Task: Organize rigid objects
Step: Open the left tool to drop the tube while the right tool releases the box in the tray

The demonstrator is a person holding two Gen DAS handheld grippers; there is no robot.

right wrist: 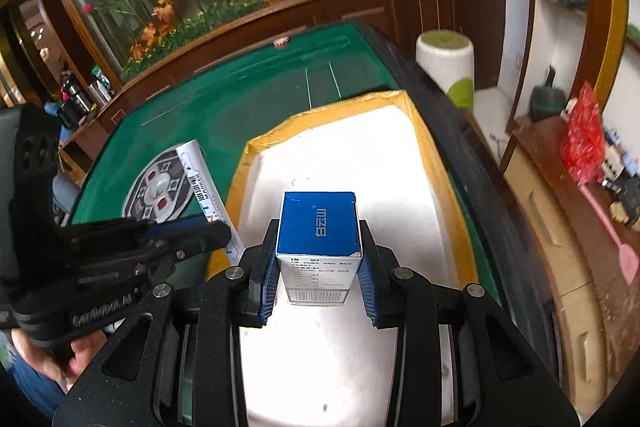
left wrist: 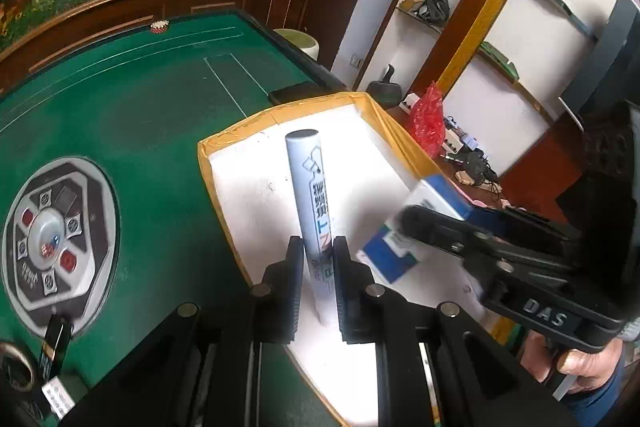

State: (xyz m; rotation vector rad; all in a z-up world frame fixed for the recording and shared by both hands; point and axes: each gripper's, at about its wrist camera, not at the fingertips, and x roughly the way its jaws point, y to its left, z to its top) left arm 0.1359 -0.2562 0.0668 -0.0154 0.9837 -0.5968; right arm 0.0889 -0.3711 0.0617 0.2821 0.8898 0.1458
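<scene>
My left gripper point(left wrist: 316, 251) is shut on a long white tube point(left wrist: 310, 195) with blue print and holds it over the white tray with yellow taped rim point(left wrist: 240, 131). The tube also shows in the right wrist view point(right wrist: 202, 183), held by the left gripper point(right wrist: 224, 231). My right gripper point(right wrist: 318, 255) is shut on a blue and white box point(right wrist: 318, 223) above the tray's white floor point(right wrist: 432, 155). In the left wrist view the box point(left wrist: 416, 223) and the right gripper point(left wrist: 404, 219) hang over the tray's right side.
The tray lies on a green mahjong table point(left wrist: 140, 115) with a round control panel point(left wrist: 56, 235). A black phone point(left wrist: 294, 91) lies beyond the tray. A red-white chip stack point(left wrist: 160, 26) sits at the far edge. A white stool point(right wrist: 446, 65) and shelves stand to the right.
</scene>
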